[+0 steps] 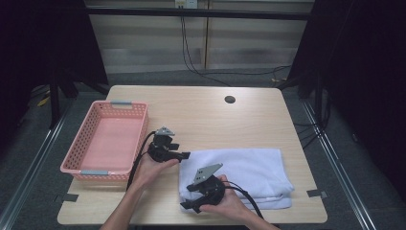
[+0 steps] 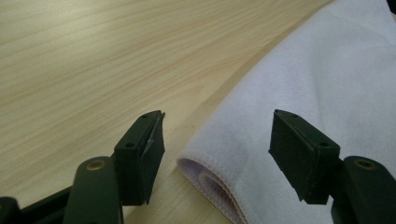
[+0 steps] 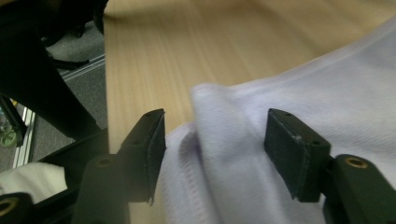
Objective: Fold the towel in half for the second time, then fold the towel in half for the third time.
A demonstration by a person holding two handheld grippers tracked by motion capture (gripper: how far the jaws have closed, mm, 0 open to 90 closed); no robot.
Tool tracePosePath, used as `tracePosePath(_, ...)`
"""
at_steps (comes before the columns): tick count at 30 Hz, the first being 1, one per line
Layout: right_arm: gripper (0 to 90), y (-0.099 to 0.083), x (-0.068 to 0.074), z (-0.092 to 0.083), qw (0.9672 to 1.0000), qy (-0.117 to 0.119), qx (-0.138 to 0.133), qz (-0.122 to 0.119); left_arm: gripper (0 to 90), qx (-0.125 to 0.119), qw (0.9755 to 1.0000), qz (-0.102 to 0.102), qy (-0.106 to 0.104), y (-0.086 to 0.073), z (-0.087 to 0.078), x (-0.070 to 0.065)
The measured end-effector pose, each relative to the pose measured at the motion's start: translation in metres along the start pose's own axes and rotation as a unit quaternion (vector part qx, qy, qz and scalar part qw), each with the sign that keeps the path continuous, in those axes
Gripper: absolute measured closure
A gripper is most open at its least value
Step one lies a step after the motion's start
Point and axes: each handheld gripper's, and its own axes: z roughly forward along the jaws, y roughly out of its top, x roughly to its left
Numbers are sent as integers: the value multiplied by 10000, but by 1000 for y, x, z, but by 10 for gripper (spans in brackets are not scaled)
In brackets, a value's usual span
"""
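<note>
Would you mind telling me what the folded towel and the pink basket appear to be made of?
The towel looks like soft white cloth, likely microfibre or cotton: matte nap, stitched hem. The pink basket seems moulded plastic: smooth, uniform colour, latticed walls.

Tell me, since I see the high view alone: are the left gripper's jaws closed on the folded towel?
Observer: No. In the left gripper view the left gripper stands open, with the towel corner's folded edge between the jaws, untouched by the pads.
Operator: And the right one?
Observer: The right gripper is open as well, with a bunched fold of towel lying between its jaws.
Operator: What lies at the towel's corner near the left gripper?
Observer: Stacked hemmed layers, curled over one another, resting on the bare wooden table.
</note>
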Motion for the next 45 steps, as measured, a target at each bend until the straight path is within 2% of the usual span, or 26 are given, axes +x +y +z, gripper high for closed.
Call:
tracePosePath(2, 315, -1, 3, 1, 10000, -32, -7, 13, 351, 59, 10000, 8, 33, -1, 3, 0)
tracePosePath(3, 311, -2, 6, 3, 9999, -113, -28, -89, 349, 81, 10000, -5, 40, -1, 4, 0)
tracePosePath(4, 313, -3, 13, 5, 9990, -339, 10, -306, 346, 75, 9999, -41, 52, -2, 5, 1)
tracePosePath(6, 320, -3, 14, 5, 9986, -390, 24, -344, 343, 34, 10000, -71, 60, -3, 6, 2)
tracePosePath(8, 342, -5, 17, 6, 9964, -581, 43, -610, 339, 118, 9999, -81, 79, -4, 8, 4)
tracePosePath(10, 356, -5, 18, 6, 9962, -604, 34, -623, 337, 148, 9998, -87, 70, -5, 9, 5)
tracePosePath(12, 424, -6, 19, 6, 9953, -721, 2, -641, 333, 162, 9997, -93, 152, -5, 10, 5)
tracePosePath(15, 440, -7, 19, 6, 9945, -794, -4, -679, 319, 157, 9994, -50, 299, -6, 9, 5)
tracePosePath(20, 476, -6, 20, 5, 9940, -866, 19, -664, 299, 90, 9992, -34, 381, -6, 6, 6)
tracePosePath(22, 495, -6, 19, 5, 9940, -887, 4, -636, 297, 65, 9991, -91, 410, -7, 4, 8)
tracePosePath(26, 524, -6, 19, 5, 9938, -905, 26, -641, 282, 225, 9987, -121, 431, -9, 8, 11)
tracePosePath(28, 595, -6, 17, 4, 9936, -979, -5, -569, 305, 307, 9987, -53, 411, -10, 12, 11)
tracePosePath(29, 595, -6, 17, 4, 9936, -979, -5, -569, 305, 327, 9988, 16, 350, -9, 12, 10)
tracePosePath(30, 614, -5, 16, 4, 9935, -978, -2, -575, 396, 333, 9992, 78, 195, -9, 13, 9)
tracePosePath(31, 634, -5, 16, 4, 9934, -1002, 1, -551, 469, 377, 9989, 162, 213, -9, 13, 6)
tracePosePath(32, 645, -5, 16, 3, 9934, -1020, 16, -529, 626, 438, 9988, 214, 24, -9, 15, 3)
tracePosePath(33, 645, -5, 16, 3, 9934, -1020, 16, -529, 672, 438, 9988, 214, 24, -9, 15, 3)
tracePosePath(34, 664, -4, 16, 3, 9931, -1050, 0, -519, 672, 415, 9989, 216, -2, -9, 15, 1)
tracePosePath(35, 683, -4, 15, 3, 9929, -1074, -17, -506, 745, 386, 9991, 162, -75, -9, 16, 1)
tracePosePath(37, 725, -4, 14, 3, 9933, -1083, -17, -400, 787, 334, 9993, 3, -174, -10, 15, 3)
tracePosePath(38, 775, -3, 10, 0, 9949, -973, -22, -271, 803, 224, 9990, -229, -321, -10, 14, 7)
tracePosePath(40, 783, -2, 7, -1, 9959, -888, -31, -195, 806, 181, 9989, -262, -338, -10, 13, 8)
tracePosePath(42, 793, 0, 3, -7, 9973, -724, -99, 51, 809, 74, 9985, -345, -427, -6, 9, 7)
tracePosePath(43, 793, 0, 3, -7, 9973, -724, -99, 51, 809, -15, 9978, -414, -509, -4, 7, 6)
tracePosePath(44, 793, 3, 2, -15, 9977, -641, -210, 116, 808, -217, 9965, -465, -666, 3, 0, 5)
tracePosePath(45, 793, 3, 2, -15, 9977, -641, -210, 116, 809, -217, 9965, -465, -666, 3, 0, 5)
